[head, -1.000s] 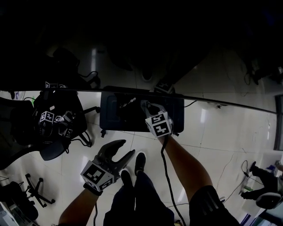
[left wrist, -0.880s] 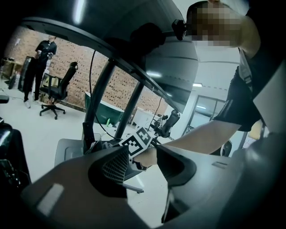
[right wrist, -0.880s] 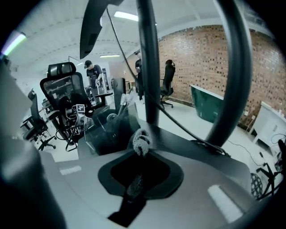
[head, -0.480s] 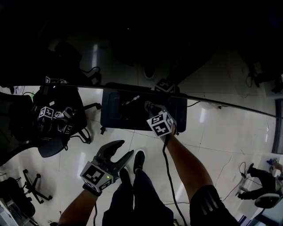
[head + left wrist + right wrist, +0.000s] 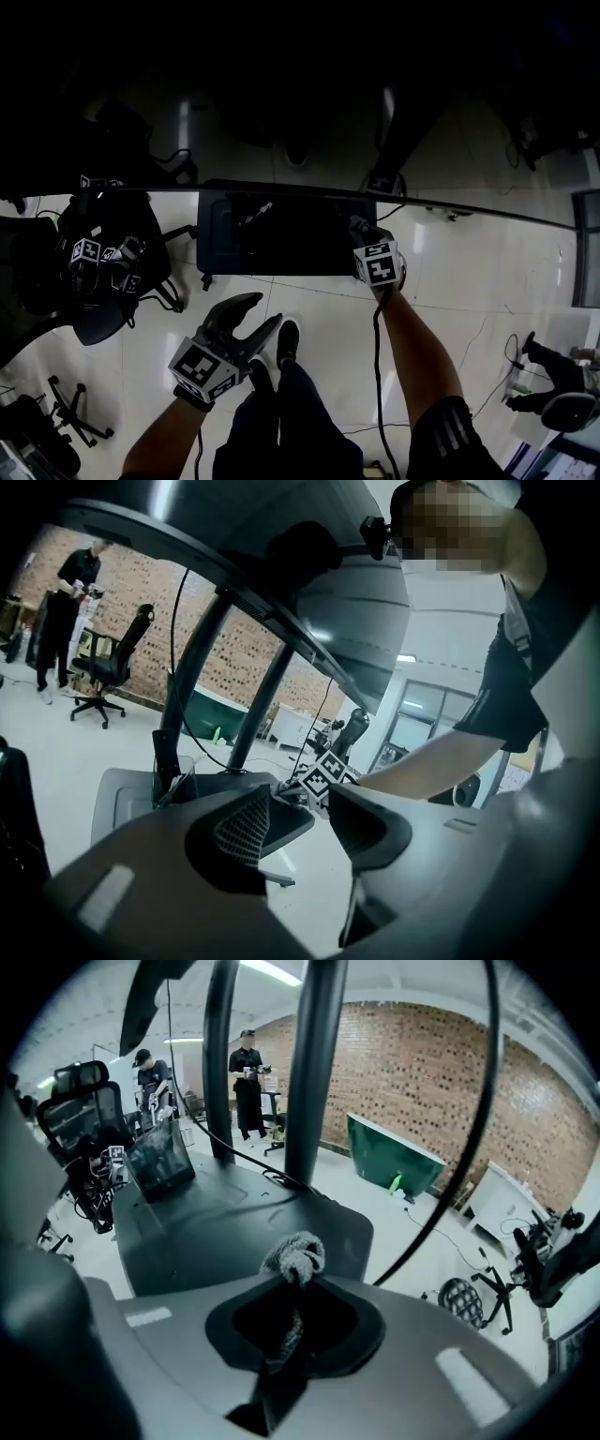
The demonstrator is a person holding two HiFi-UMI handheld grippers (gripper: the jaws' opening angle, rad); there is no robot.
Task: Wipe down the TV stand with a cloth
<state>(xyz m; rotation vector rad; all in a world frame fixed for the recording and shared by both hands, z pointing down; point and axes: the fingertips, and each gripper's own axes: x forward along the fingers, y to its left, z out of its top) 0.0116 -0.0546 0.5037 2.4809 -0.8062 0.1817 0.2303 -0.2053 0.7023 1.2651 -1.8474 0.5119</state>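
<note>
The TV stand's dark base plate [image 5: 281, 234] lies on the pale floor under the TV's thin edge [image 5: 450, 212]. My right gripper [image 5: 359, 228] is at the plate's right end, shut on a bunched grey cloth [image 5: 295, 1252] that pokes out between its jaws just over the plate [image 5: 225, 1222]. The stand's two dark posts [image 5: 314, 1063] rise behind it. My left gripper [image 5: 265, 314] hangs over the floor in front of the plate, open with nothing between its fingers [image 5: 246, 822]. Through their gap I see the right gripper's marker cube [image 5: 327, 774].
An office chair [image 5: 103, 272] loaded with marker-cube gear and cables stands left of the plate. The person's shoes [image 5: 286, 342] are just in front of it. A black cable [image 5: 469, 1147] hangs to the right of the posts. Two people [image 5: 246, 1077] stand far back.
My right gripper has slid with the cloth from the middle of the base plate to its right end. The left gripper has stayed put.
</note>
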